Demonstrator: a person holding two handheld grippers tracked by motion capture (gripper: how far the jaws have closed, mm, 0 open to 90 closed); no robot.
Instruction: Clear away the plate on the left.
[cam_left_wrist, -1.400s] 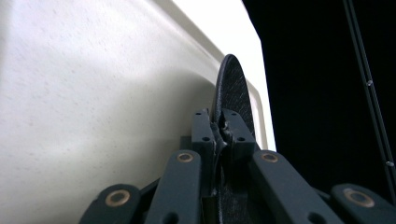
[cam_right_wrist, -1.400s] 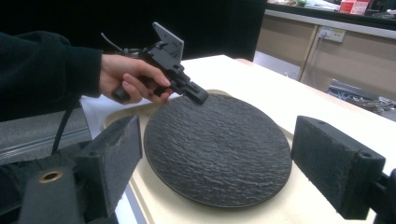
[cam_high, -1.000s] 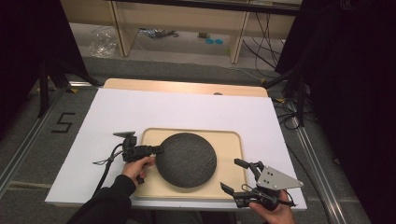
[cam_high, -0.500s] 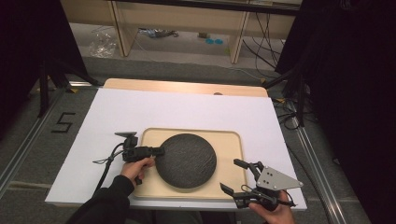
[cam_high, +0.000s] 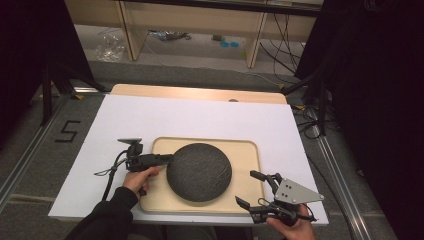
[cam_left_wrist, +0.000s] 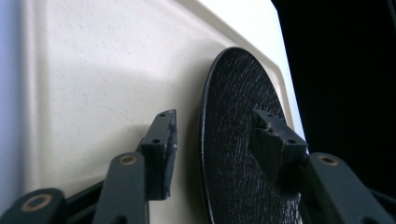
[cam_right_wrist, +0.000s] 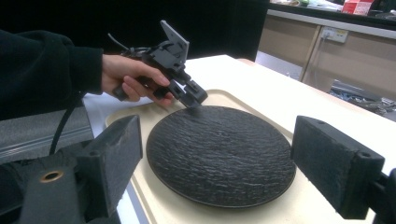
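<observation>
A round black textured plate (cam_high: 199, 171) lies flat in a pale wooden tray (cam_high: 248, 148). My left gripper (cam_high: 167, 158) reaches in from the left and its jaws straddle the plate's left rim. In the left gripper view the plate (cam_left_wrist: 233, 116) stands between the jaws, with one pad (cam_left_wrist: 164, 144) clear of the rim. These jaws have just been opening and no longer clamp the plate. My right gripper (cam_high: 245, 187) hovers open at the tray's front right corner, nothing between its fingers. The right gripper view shows the plate (cam_right_wrist: 219, 154) and the left gripper (cam_right_wrist: 196, 98) beyond it.
The tray sits on a white sheet (cam_high: 200, 115) over a wooden table. A cable (cam_high: 107, 172) trails from the left gripper across the sheet. Behind the table are shelf legs, cables and floor clutter; dark curtains flank both sides.
The left gripper's jaws have parted at the plate's left rim. The plate, the tray and the right gripper stay where they were.
</observation>
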